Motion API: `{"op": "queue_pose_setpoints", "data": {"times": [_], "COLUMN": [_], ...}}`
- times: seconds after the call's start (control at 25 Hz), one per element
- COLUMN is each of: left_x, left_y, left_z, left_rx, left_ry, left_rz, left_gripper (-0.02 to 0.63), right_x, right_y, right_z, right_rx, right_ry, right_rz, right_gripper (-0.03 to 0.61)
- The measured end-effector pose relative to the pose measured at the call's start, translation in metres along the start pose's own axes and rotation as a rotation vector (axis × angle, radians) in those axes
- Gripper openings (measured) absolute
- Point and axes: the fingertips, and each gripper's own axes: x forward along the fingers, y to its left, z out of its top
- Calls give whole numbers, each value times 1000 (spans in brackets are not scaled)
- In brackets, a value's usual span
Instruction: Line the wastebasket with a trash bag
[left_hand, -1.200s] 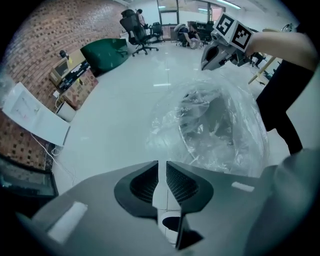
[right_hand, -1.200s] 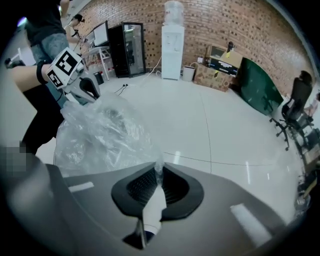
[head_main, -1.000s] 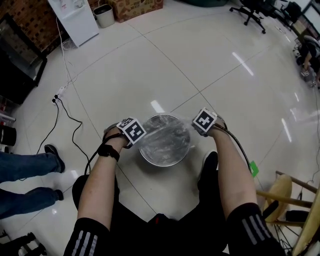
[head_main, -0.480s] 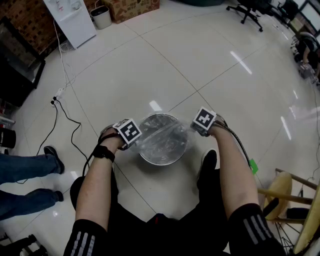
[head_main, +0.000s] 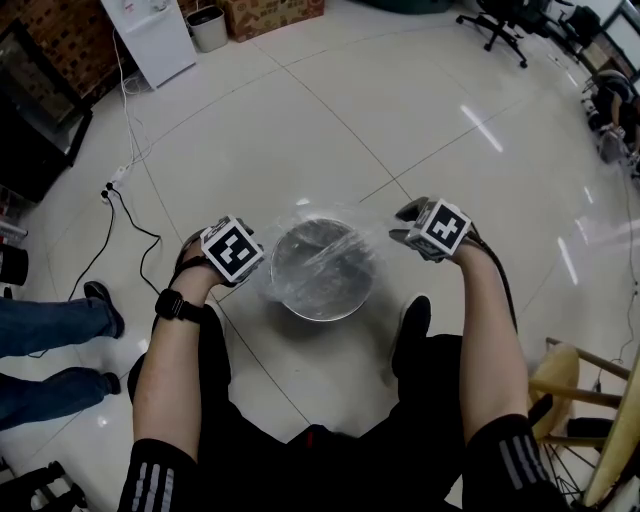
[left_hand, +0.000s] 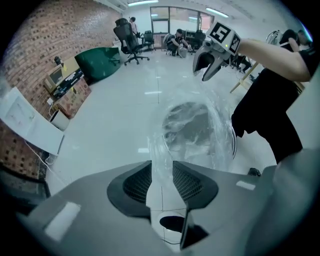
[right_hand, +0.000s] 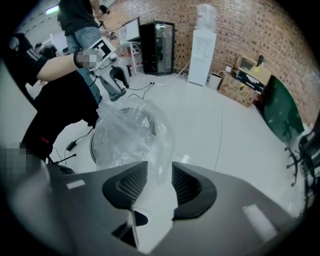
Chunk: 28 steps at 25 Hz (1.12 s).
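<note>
nearest, the left claw (left_hand: 162, 166) stands part open. its jaws have just been opening, and a thin strip of the clear trash bag (right_hand: 131, 134) runs loose through the gap rather than being pinched. likewise the right claw (right_hand: 160, 172) has just been opening, with a hanging fold of the same film between its jaws and no pad pressing on it.

both claws point steeply down at the floor (head_main: 300, 130), one on each side of the round metal wastebasket (head_main: 322, 315). seen from the head, the left is at about 9 o'clock of it and the right at about 2 o'clock. that opposite placing reads as deliberate, since drawing the bag's mouth from two sides spreads it wide across the opening.

the bag lies in and over the wastebasket, its film crumpled inside and spilling past the rim at 8 o'clock and 2 o'clock. whether it is tucked over the rim all the way round i cannot tell. letting go at this point suggests the edge is judged to be seated, or that a fresh hold further round is wanted.

the person's black shoe (head_main: 411, 330) rests at 4 o'clock, just beside the basket, probably to keep the body close over it. farther out are a bystander's legs (head_main: 45, 325) at 8 o'clock, a power strip (head_main: 115, 185) at 10 o'clock, a white water dispenser (head_main: 150, 35) at 11 o'clock and an office chair (head_main: 500, 25) at 1 o'clock. all stand well apart and play no part.
</note>
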Motion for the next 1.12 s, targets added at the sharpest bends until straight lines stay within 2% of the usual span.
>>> {"op": "queue_pose_setpoints", "data": {"times": [0.12, 0.24, 0.32, 0.4, 0.56, 0.6, 0.8, 0.92, 1.0, 1.12], "left_x": [-15, -26, -26, -22, -4, -1, -2, -5, -6, -7], "left_y": [-20, -59, -86, -104, -120, -122, -126, -130, -131, -132], "left_z": [17, 28, 32, 29, 19, 18, 19, 20, 19, 19], "left_rx": [81, 137, 159, 189, 273, 288, 308, 313, 318, 318], "left_ry": [-86, -154, -176, -156, -94, -87, -98, -107, -108, -111], "left_rz": [-44, -151, -221, -253, -219, -209, -173, -171, -173, -165], "left_gripper": [126, 126, 182, 208, 217, 205, 51, 23, 17, 7], "right_x": [-13, -20, -17, -14, -22, -24, -23, -30, -40, -45], "right_y": [10, 15, 19, 16, 3, 3, 12, 3, 0, 5], "right_z": [14, 26, 26, 24, 34, 39, 47, 48, 54, 65], "right_rx": [-99, -154, -188, -232, -293, -306, -380, -398, -412, -487], "right_ry": [-26, -66, -64, -44, -75, -91, -105, -106, -130, -146], "right_rz": [-18, -34, -40, -79, -198, -219, -244, -334, -388, -436], "right_gripper": [170, 170, 170, 174, 195, 196, 188, 193, 227, 267]}}
